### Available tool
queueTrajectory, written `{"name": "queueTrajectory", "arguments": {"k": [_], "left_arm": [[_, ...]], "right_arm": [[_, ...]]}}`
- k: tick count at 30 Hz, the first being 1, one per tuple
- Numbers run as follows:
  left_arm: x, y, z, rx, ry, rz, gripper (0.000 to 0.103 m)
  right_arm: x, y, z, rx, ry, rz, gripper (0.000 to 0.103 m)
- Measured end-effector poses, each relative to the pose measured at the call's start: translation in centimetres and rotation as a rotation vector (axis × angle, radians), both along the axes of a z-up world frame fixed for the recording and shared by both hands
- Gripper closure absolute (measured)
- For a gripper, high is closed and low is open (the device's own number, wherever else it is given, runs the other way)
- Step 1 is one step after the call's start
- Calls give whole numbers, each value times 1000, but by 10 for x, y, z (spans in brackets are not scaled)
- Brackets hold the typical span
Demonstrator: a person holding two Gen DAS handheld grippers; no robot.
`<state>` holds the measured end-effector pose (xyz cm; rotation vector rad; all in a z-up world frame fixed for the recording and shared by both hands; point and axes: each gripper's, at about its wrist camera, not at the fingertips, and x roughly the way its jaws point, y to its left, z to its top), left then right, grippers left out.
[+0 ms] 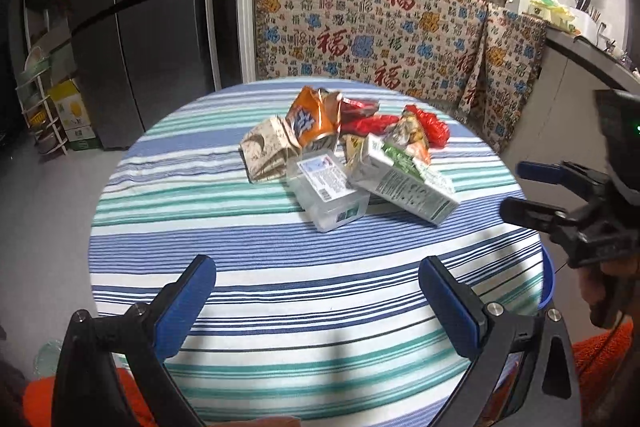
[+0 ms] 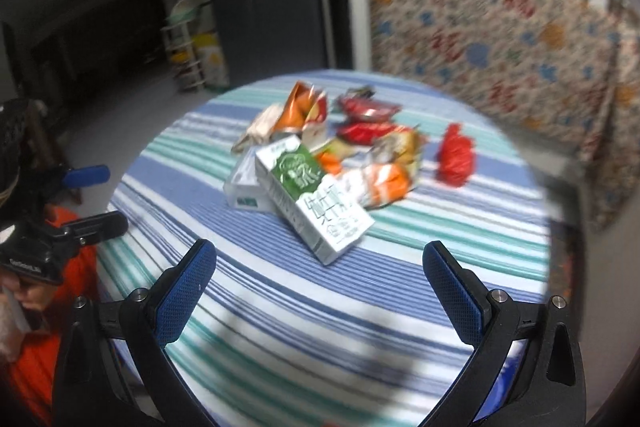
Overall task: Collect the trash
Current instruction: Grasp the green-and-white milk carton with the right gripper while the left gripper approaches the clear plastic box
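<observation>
A heap of trash lies mid-table on the striped cloth [image 1: 280, 287]: a green-and-white milk carton [image 1: 404, 179] [image 2: 316, 203], a clear plastic box [image 1: 326, 191], an orange snack bag [image 1: 310, 121] [image 2: 300, 107], a crumpled brown paper bag [image 1: 266, 149], red wrappers [image 1: 368, 125] and a red plastic bag [image 2: 454, 157]. My left gripper [image 1: 318, 291] is open above the near part of the table, short of the heap. My right gripper [image 2: 320, 277] is open too, with the carton just beyond its fingertips. The right gripper also shows at the table's right edge [image 1: 516, 189].
A dark fridge [image 1: 144, 27] stands beyond the table at the left, with a wire rack [image 1: 40, 99] beside it. A patterned cloth [image 1: 380, 35] covers the counter behind, with pots on top. A blue bin rim [image 1: 550, 283] peeks out at the table's right edge.
</observation>
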<state>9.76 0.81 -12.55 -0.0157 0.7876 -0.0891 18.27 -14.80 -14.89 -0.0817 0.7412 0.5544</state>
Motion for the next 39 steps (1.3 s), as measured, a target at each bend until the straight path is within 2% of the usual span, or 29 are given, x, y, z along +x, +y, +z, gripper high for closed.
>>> {"name": "queueTrajectory", "arguments": {"k": [2, 5, 9, 14, 18, 20, 26, 29, 32, 35, 39], "left_arm": [[8, -1, -9, 3, 20, 2, 0], [16, -2, -22, 7, 48, 0, 0], [23, -6, -34, 19, 70, -11, 0], [29, -9, -43, 32, 87, -16, 0], [32, -10, -47, 37, 101, -8, 0], [34, -9, -48, 33, 103, -1, 0], [35, -6, -50, 31, 103, 30, 0], [36, -9, -52, 28, 105, 45, 0], [43, -17, -53, 39, 107, 54, 0], [59, -25, -50, 34, 107, 62, 0], [84, -32, -42, -5, 110, 72, 0]], "right_arm": [[22, 4, -19, 9, 42, 37, 0], [48, 13, -38, -37, 66, 76, 0], [78, 24, -53, -53, 93, 123, 0], [95, 37, -63, -57, 105, 202, 2], [94, 40, -64, -56, 117, 229, 41], [89, 39, -63, -81, 122, 227, 46], [53, 20, -45, -72, 183, 56, 51], [26, -4, -37, -45, 214, -117, 51], [12, -20, -36, -74, 196, -266, 52], [7, -28, -42, -100, 173, -366, 53], [10, -32, -51, -104, 161, -395, 54]]}}
